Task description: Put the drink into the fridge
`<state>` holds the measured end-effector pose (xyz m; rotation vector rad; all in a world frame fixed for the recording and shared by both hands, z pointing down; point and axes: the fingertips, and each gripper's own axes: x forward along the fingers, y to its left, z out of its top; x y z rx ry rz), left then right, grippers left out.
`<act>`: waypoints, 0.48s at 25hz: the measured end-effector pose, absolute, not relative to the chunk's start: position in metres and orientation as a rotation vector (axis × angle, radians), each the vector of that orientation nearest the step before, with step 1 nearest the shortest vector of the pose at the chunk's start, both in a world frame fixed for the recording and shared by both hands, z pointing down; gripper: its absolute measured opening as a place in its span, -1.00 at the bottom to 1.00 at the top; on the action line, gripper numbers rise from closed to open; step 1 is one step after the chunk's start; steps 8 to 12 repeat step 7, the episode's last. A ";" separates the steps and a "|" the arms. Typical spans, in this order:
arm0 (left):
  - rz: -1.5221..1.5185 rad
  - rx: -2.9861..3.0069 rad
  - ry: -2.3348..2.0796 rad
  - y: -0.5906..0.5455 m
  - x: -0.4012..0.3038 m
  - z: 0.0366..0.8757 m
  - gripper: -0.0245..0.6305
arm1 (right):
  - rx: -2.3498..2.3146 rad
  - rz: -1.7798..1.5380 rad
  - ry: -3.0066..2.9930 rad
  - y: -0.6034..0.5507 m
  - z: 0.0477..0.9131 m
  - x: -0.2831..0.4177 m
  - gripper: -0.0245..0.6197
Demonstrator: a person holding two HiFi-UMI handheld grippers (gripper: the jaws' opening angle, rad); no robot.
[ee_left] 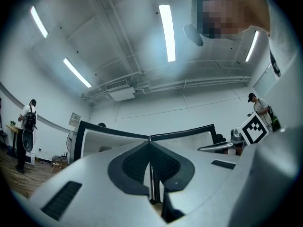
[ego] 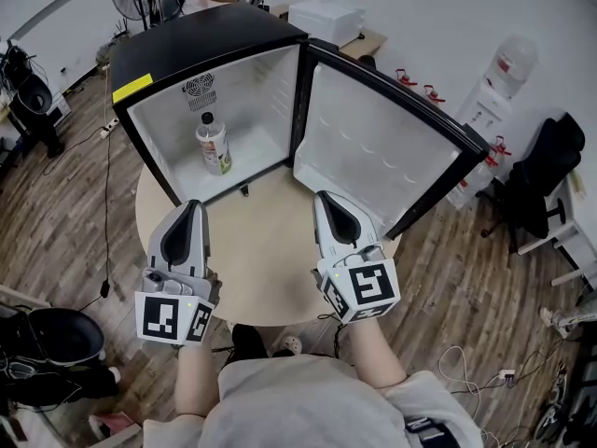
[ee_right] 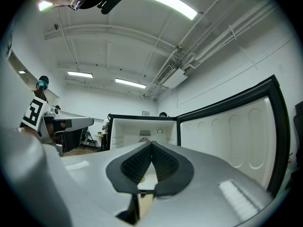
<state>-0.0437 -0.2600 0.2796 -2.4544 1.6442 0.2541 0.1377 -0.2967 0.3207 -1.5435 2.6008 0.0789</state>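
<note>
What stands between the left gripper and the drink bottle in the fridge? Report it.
Nothing visible. The drink bottle stands upright inside the fridge, whose door is swung open to the right; only bare table lies between the left gripper, jaws shut and empty, and the opening.

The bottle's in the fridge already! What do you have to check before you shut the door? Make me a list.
1. Bottle stands upright inside the fridge: ok.
2. Bottle sits well back from the opening: ok.
3. Left gripper shut and empty: ok.
4. Right gripper shut and empty: ok.
5. Door wide open, nothing hanging on it: ok.
6. Door's swing free: probably not ok; the right gripper hangs over the table close in front of the hinge side.
</note>
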 end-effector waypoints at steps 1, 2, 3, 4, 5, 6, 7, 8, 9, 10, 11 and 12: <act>0.253 -2.455 1.643 -0.260 -0.043 0.280 -0.91 | -1.543 0.079 2.600 -0.296 0.321 0.138 -0.89; 0.253 -2.456 1.643 -0.259 -0.042 0.280 -0.91 | -1.543 0.080 2.600 -0.295 0.321 0.139 -0.89; 0.253 -2.456 1.642 -0.259 -0.042 0.280 -0.91 | -1.543 0.079 2.599 -0.295 0.321 0.139 -0.89; 0.253 -2.456 1.642 -0.258 -0.041 0.280 -0.91 | -1.542 0.079 2.598 -0.294 0.321 0.139 -0.89; 0.254 -2.455 1.642 -0.258 -0.041 0.280 -0.91 | -1.542 0.079 2.597 -0.294 0.321 0.139 -0.89; 0.254 -2.455 1.642 -0.257 -0.041 0.280 -0.91 | -1.541 0.078 2.596 -0.293 0.321 0.139 -0.89; 0.254 -2.455 1.642 -0.257 -0.041 0.280 -0.91 | -1.540 0.077 2.595 -0.292 0.321 0.139 -0.89; 0.254 -2.455 1.642 -0.257 -0.041 0.280 -0.91 | -1.540 0.077 2.595 -0.292 0.321 0.139 -0.89; 0.254 -2.455 1.642 -0.257 -0.041 0.280 -0.91 | -1.540 0.077 2.595 -0.292 0.321 0.139 -0.89; 0.254 -2.455 1.642 -0.257 -0.041 0.280 -0.91 | -1.540 0.077 2.595 -0.292 0.321 0.139 -0.89; 0.254 -2.455 1.642 -0.257 -0.041 0.280 -0.91 | -1.540 0.077 2.595 -0.292 0.321 0.139 -0.89; 0.254 -2.455 1.642 -0.257 -0.041 0.280 -0.91 | -1.540 0.077 2.595 -0.292 0.321 0.139 -0.89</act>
